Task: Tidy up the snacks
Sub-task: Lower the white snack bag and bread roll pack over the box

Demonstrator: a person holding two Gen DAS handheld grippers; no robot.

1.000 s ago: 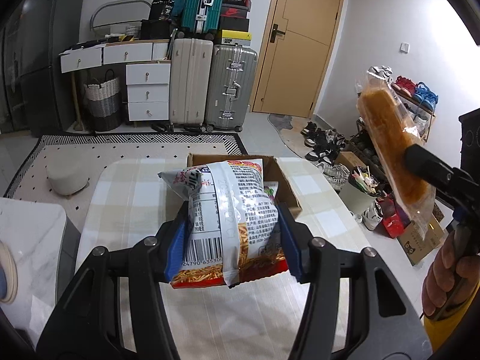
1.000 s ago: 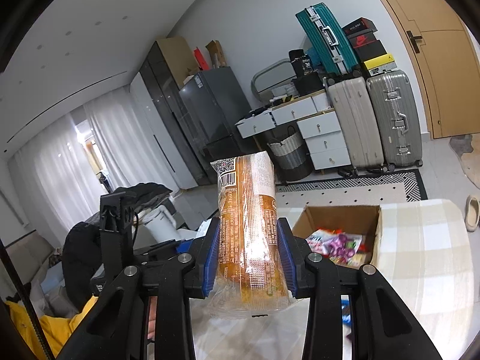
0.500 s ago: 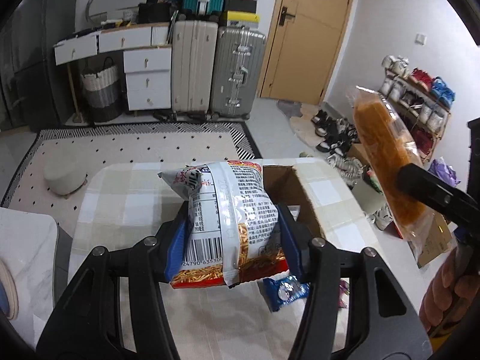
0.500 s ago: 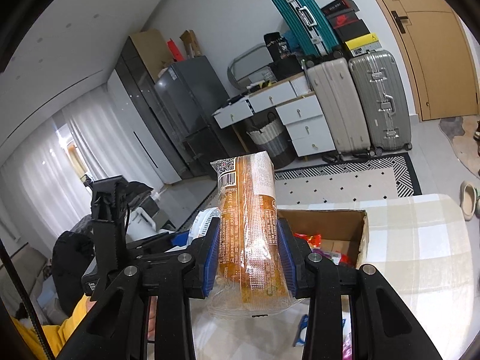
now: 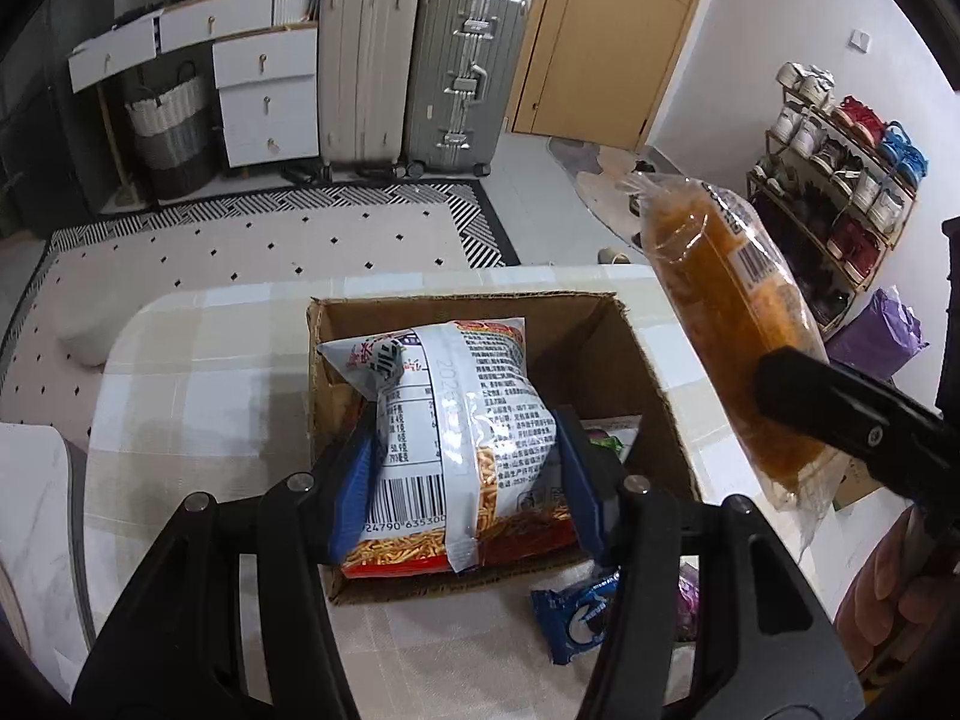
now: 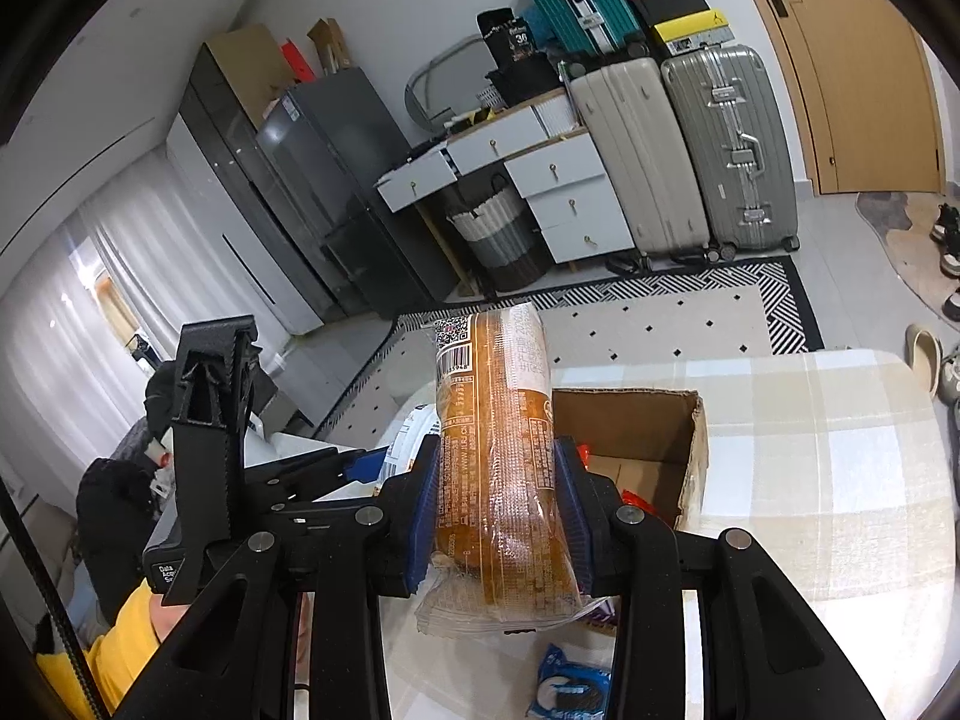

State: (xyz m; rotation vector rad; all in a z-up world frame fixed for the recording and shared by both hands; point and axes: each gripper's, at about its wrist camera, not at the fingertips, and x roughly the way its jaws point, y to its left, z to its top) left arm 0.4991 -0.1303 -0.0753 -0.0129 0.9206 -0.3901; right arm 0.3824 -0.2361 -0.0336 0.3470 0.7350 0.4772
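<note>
- The left gripper (image 5: 468, 474), black with blue pads, has its jaws partly closed and pressed on both sides of a silvery-white and red crinkled snack bag with a barcode (image 5: 456, 432).
- That snack bag hangs over the open brown cardboard box (image 5: 654, 384), its lower red edge over the box's near wall, seen from the left wrist.
- The cardboard box stands on a table under a beige and white checked cloth (image 5: 198, 396), with its flaps up and its top open.
- Inside the box, to the right of the held bag, a few colourful wrappers (image 5: 606, 435) show; what they are I cannot tell.
- The right gripper (image 6: 498, 510), also black with blue pads, has its jaws narrowed onto a long clear-wrapped orange-brown bread-like roll with printed labels (image 6: 498, 450), gripping it near its lower end.
- In the left wrist view the same roll (image 5: 732, 324) tilts up and to the left, above the right side of the box and apart from it.
- A small blue sandwich-biscuit packet (image 5: 579, 618) lies on the cloth just near the box's near right corner; the right wrist view shows it (image 6: 567, 687) below the held roll.
- A purple wrapper (image 5: 687, 600) lies beside the blue packet, partly hidden by the left gripper's finger.
- A person's hand (image 5: 894, 600) holds the right gripper's handle at the right edge.
- Far off, a beige ribbed suitcase (image 5: 366, 60) and a silver ribbed suitcase (image 5: 462, 72) stand against the wall beside a tan wooden door (image 5: 606, 36).
</note>
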